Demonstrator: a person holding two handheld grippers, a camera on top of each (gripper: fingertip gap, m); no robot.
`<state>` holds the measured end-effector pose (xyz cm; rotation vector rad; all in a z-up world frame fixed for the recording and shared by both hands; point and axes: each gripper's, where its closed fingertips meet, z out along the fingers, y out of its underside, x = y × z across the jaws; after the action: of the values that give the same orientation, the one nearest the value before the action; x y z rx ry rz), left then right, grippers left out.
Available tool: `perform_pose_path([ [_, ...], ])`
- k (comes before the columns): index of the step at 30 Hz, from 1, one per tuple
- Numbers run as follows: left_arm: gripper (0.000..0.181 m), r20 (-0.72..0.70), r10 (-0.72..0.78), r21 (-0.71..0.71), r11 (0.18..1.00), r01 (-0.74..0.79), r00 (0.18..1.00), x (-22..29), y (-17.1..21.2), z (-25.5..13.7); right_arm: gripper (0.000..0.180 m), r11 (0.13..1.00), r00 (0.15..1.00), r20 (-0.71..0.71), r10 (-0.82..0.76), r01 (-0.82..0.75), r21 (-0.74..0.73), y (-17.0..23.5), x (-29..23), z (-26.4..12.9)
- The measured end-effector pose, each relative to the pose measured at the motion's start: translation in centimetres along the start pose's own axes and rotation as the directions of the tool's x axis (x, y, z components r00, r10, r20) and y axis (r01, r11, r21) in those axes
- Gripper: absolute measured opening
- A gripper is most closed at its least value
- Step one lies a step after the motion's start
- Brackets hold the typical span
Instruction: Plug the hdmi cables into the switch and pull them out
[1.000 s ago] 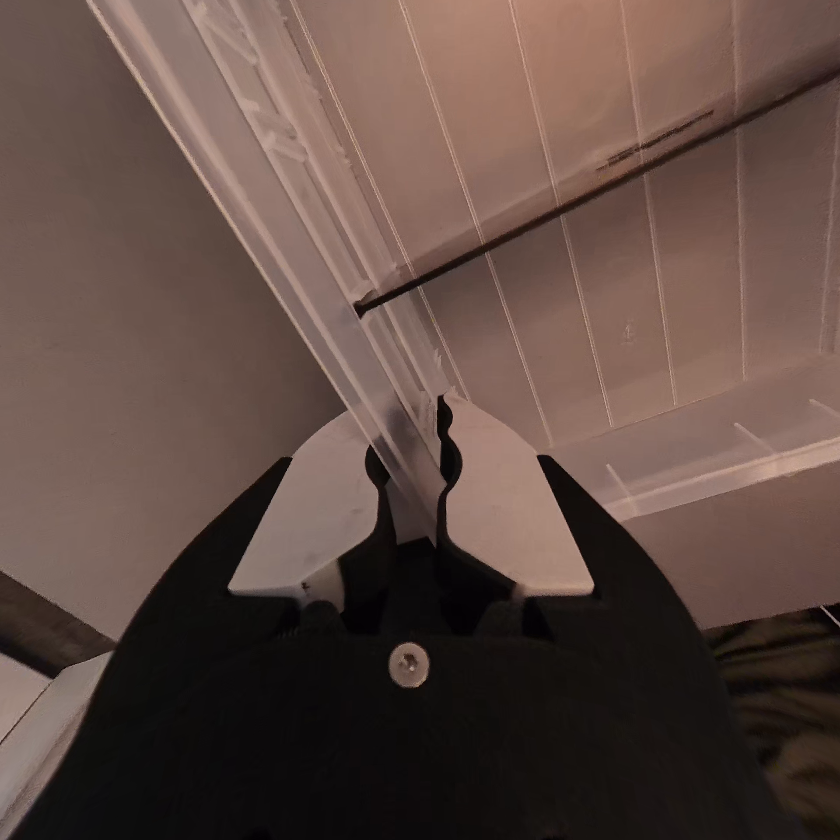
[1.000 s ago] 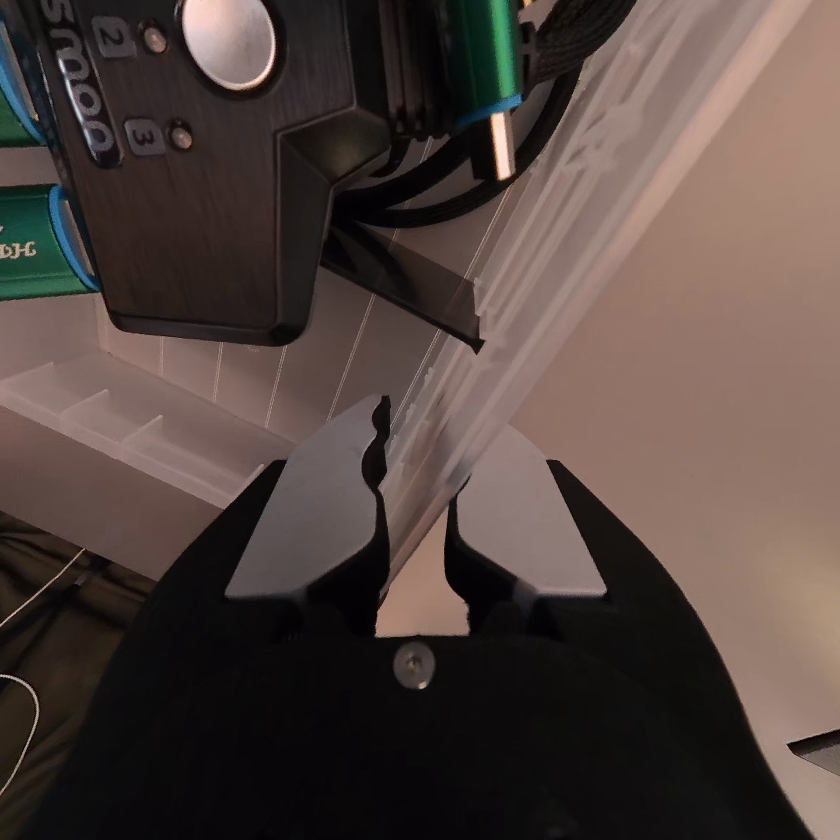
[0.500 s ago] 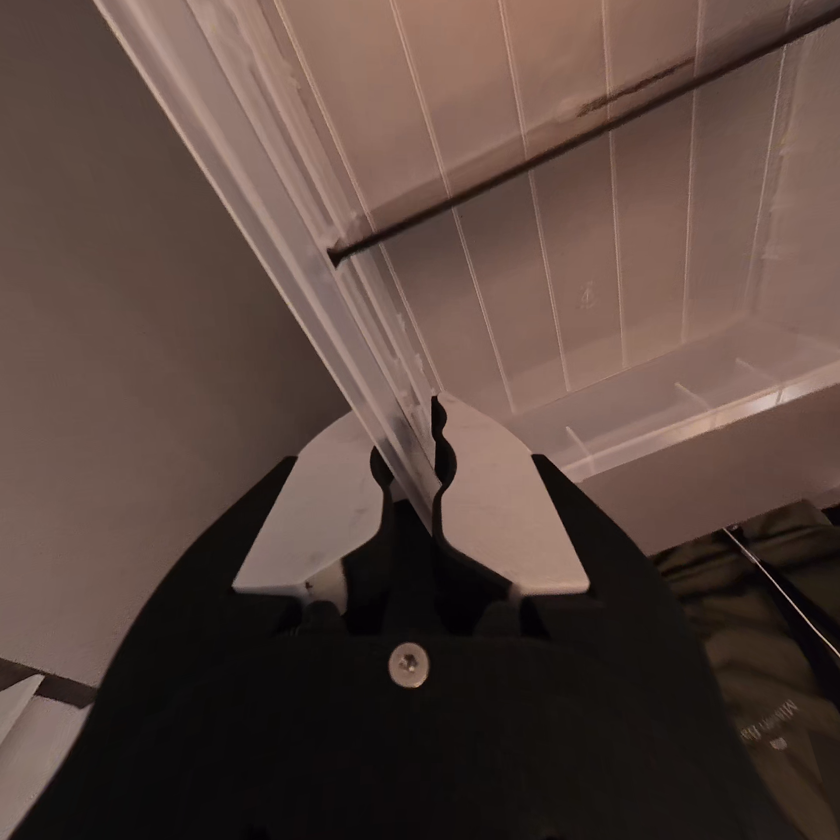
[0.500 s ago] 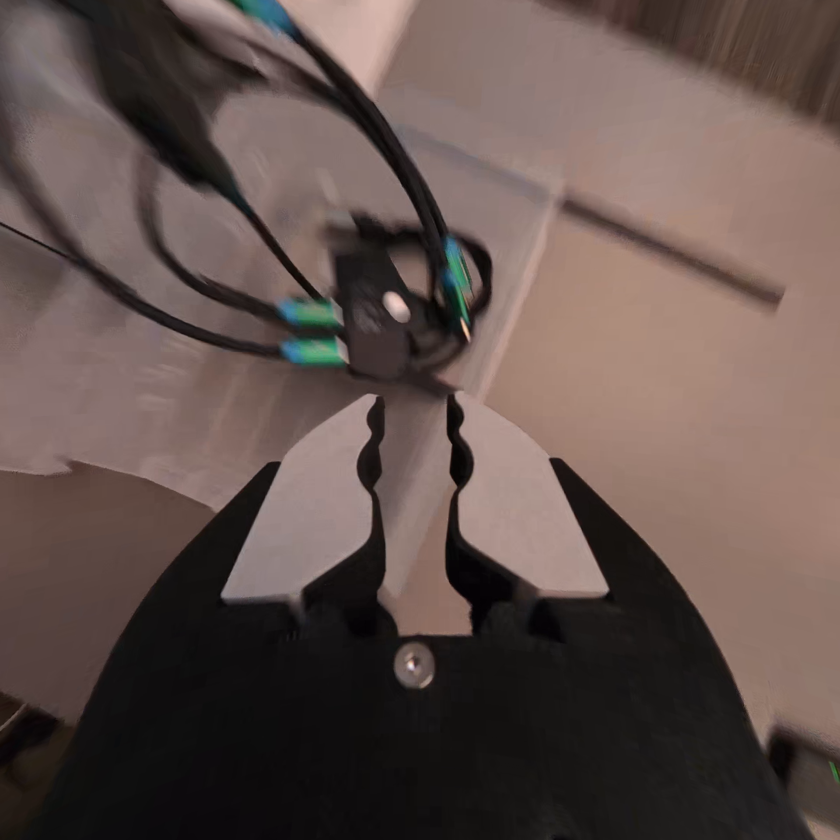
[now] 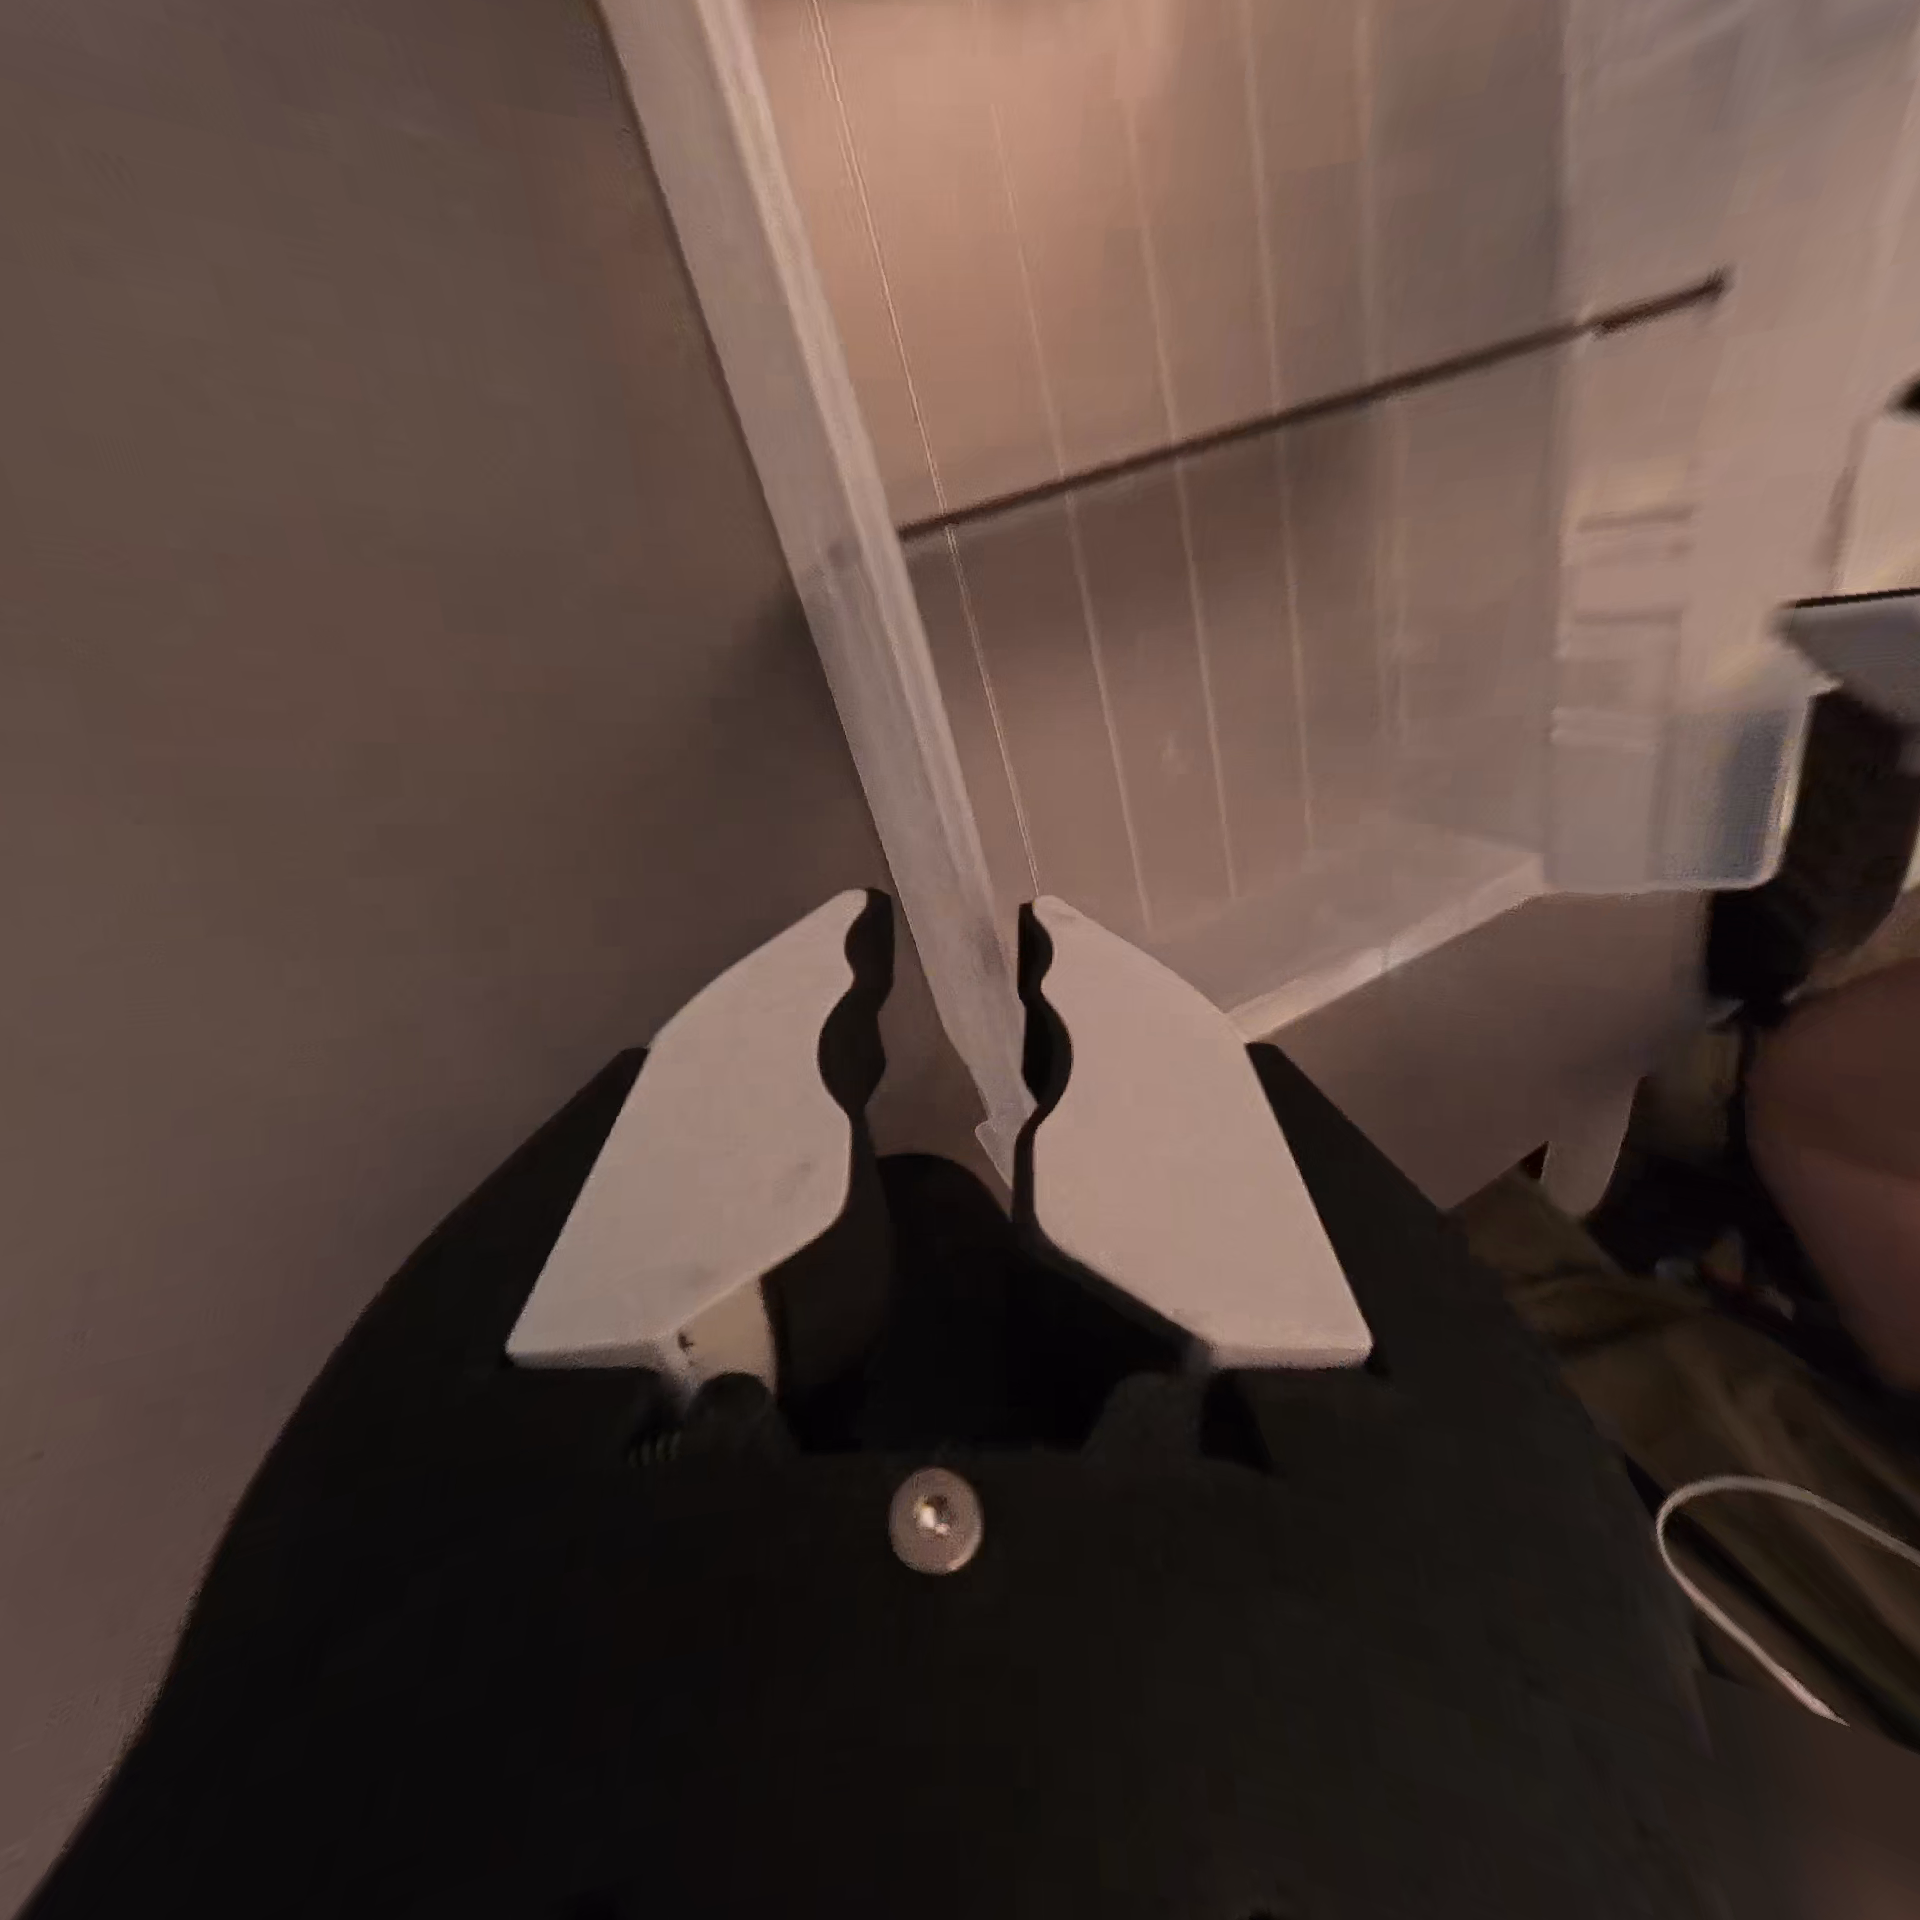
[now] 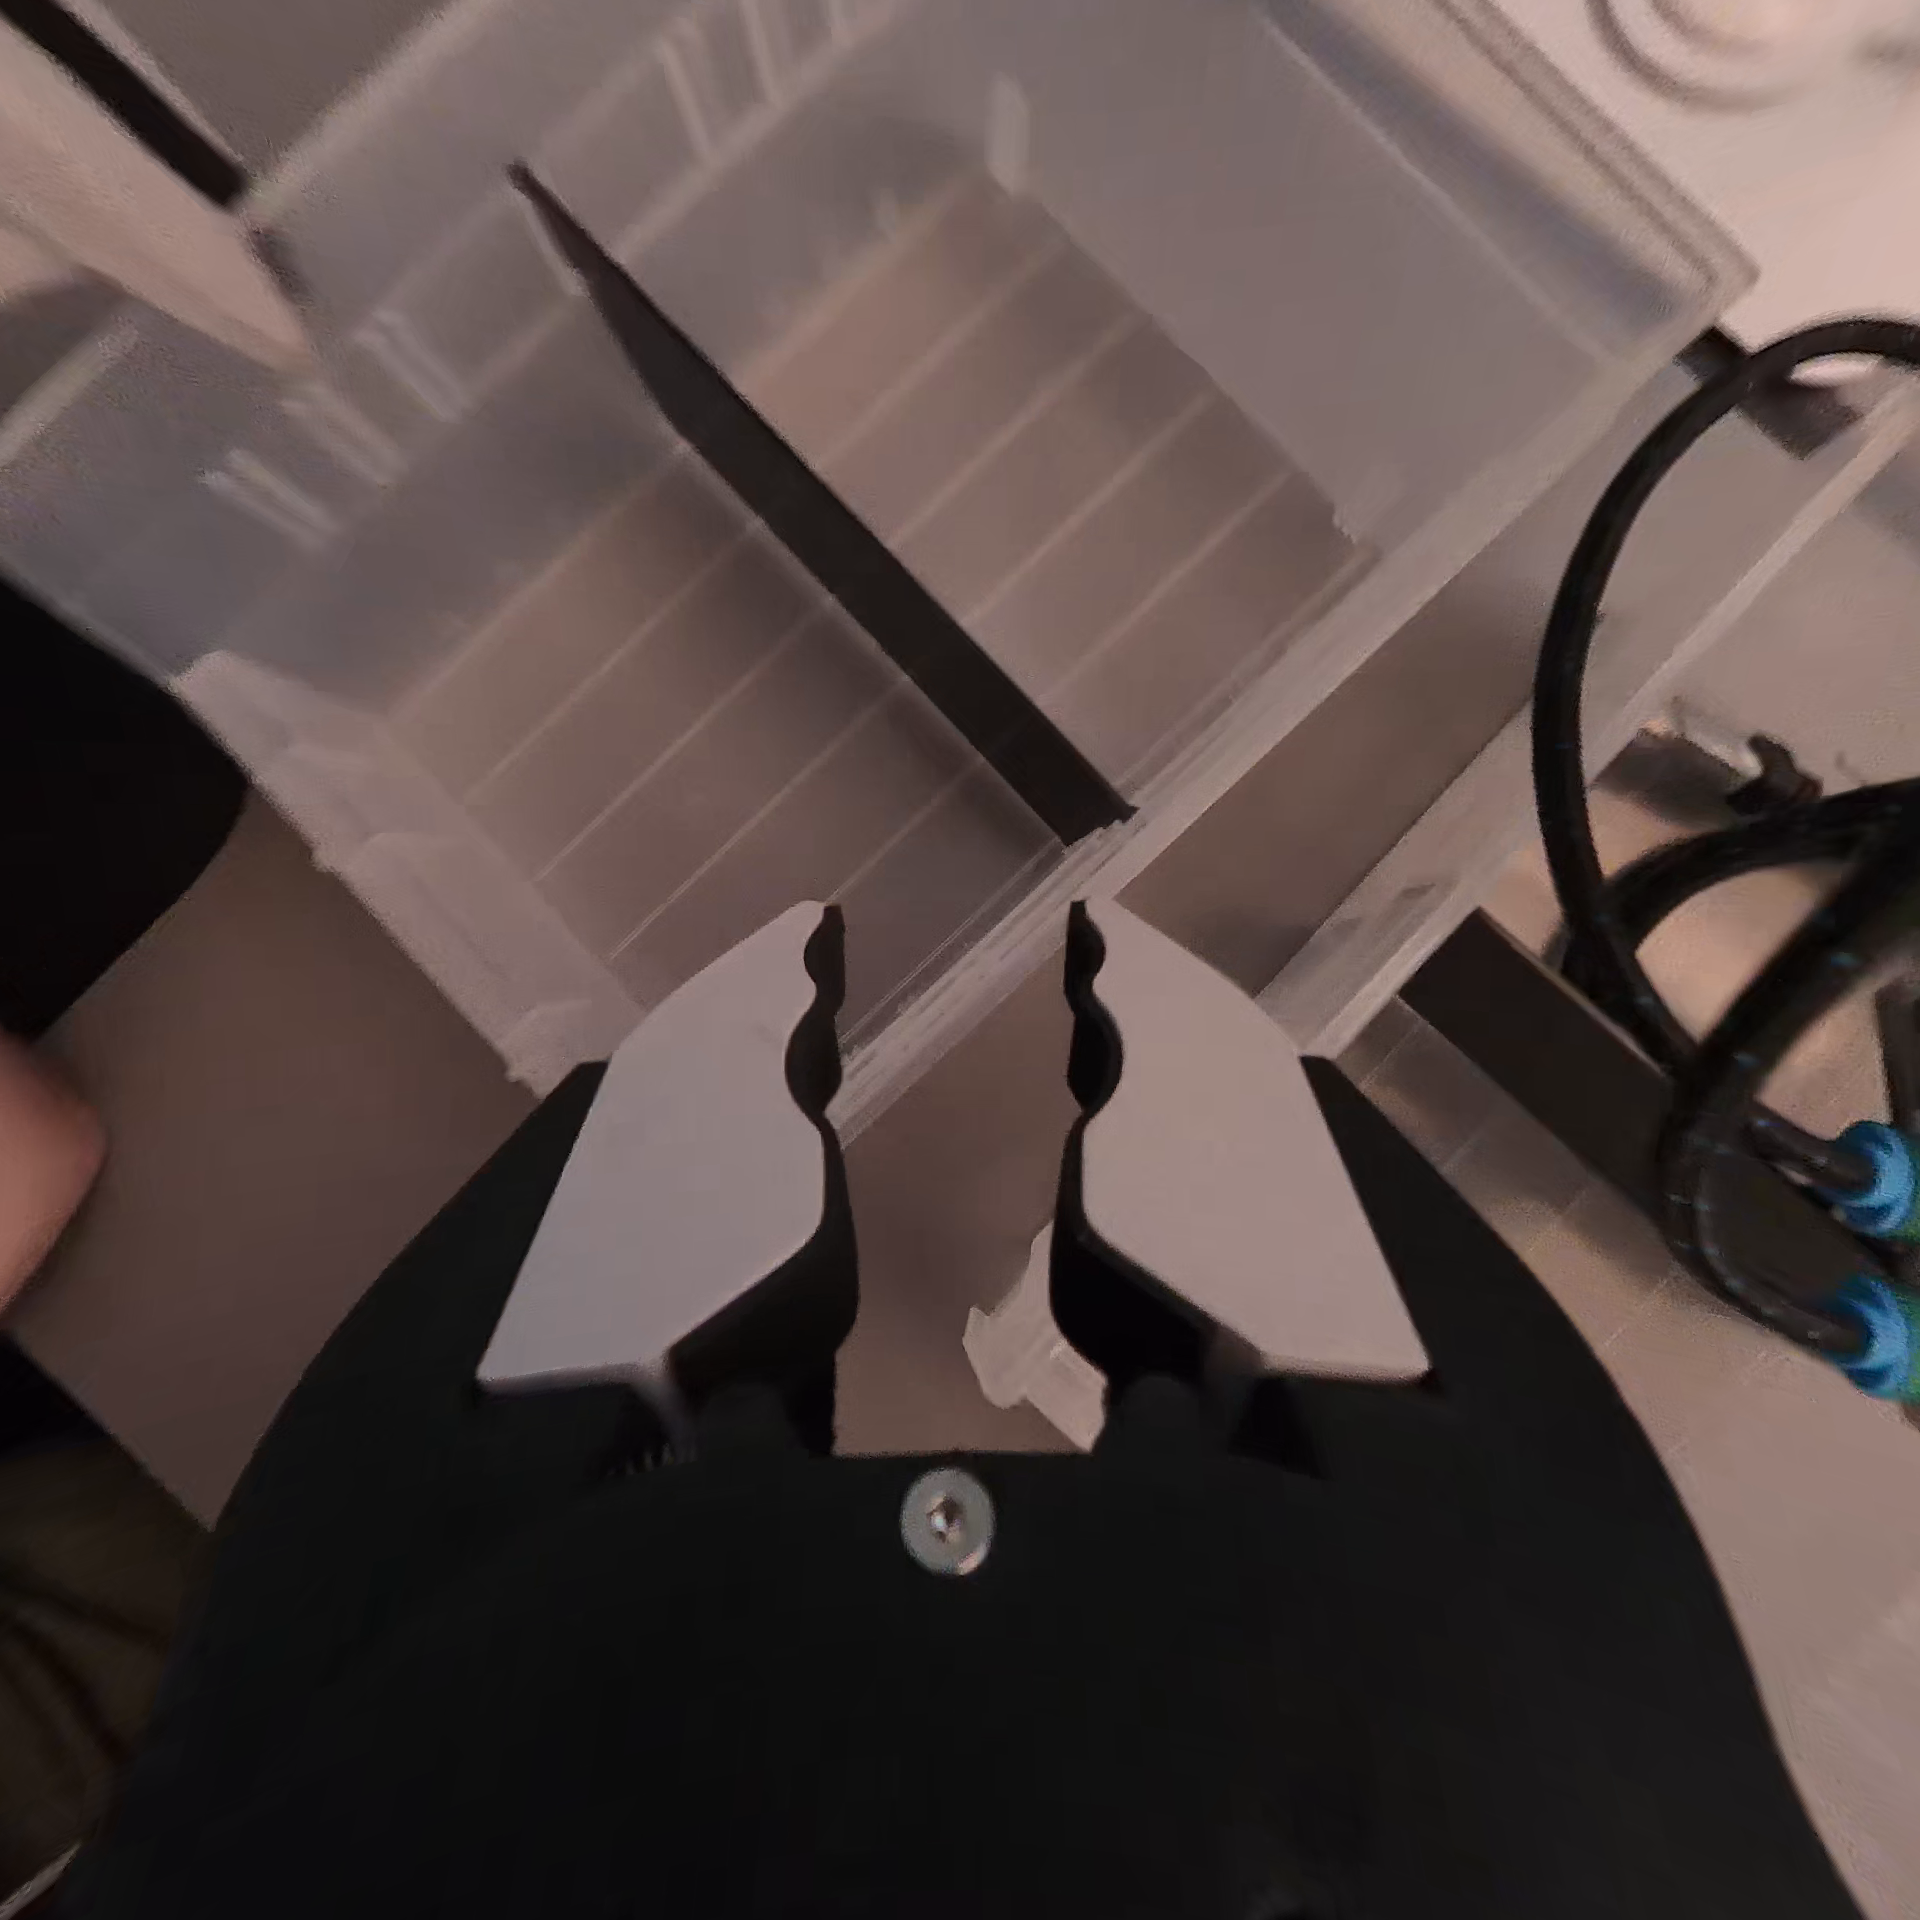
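Observation:
A clear plastic box (image 5: 831,468) fills the left wrist view. Its thin side wall runs down between the jaws of my left gripper (image 5: 958,904), which is open; the wall rests against the right finger, with a gap on the left. My right gripper (image 6: 953,914) is open and empty above the box's (image 6: 727,468) near wall; the box looks empty there. Black HDMI cables (image 6: 1569,623) with blue-green plugs (image 6: 1881,1195) lie bunched at the right edge. A dark body (image 6: 1756,1236) among them may be the switch; it is blurred.
The beige table (image 5: 312,623) has a dark seam (image 6: 1507,987) that shows through the box. A person's hand (image 6: 42,1174) shows at the left edge. A thin white cord (image 5: 1704,1621) and olive cloth (image 5: 1662,1351) lie below the table's edge.
My left gripper was shut on the box wall and has opened. My right gripper let go of the other wall and swung away; it now looks down on the box with the cables at its right.

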<state>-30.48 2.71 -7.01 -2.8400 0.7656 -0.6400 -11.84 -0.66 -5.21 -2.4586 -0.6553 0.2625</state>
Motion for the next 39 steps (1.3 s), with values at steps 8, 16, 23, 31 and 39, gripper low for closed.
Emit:
perform_pose_path([
  [8,0.023,-0.081,0.031,0.218,0.976,-0.013,0.996,0.3,-0.2,-3.9,0.040,0.978,0.978,-0.140,0.157,-0.174,-0.117,-0.1,1.6,0.6],
  [16,0.022,-0.130,0.089,0.286,0.957,-0.048,0.988,1.2,-0.3,-5.1,0.040,0.929,0.966,-0.194,0.173,-0.225,-0.294,2.0,1.3,4.1],
  [23,0.022,-0.148,0.101,0.303,0.952,-0.052,0.984,1.3,-0.2,-5.3,0.025,0.953,0.981,-0.157,0.114,-0.153,-0.262,-0.4,0.7,5.8],
  [31,0.020,-0.134,0.091,0.347,0.937,-0.040,0.987,1.1,-0.1,-6.4,0.008,0.831,0.971,-0.050,0.235,-0.227,-0.507,1.7,0.2,9.3],
  [39,0.015,-0.100,0.106,0.608,0.793,-0.024,0.989,2.5,-2.6,-12.0,0.004,0.802,0.982,-0.014,0.188,-0.162,-0.575,-0.5,-0.2,8.5],
])
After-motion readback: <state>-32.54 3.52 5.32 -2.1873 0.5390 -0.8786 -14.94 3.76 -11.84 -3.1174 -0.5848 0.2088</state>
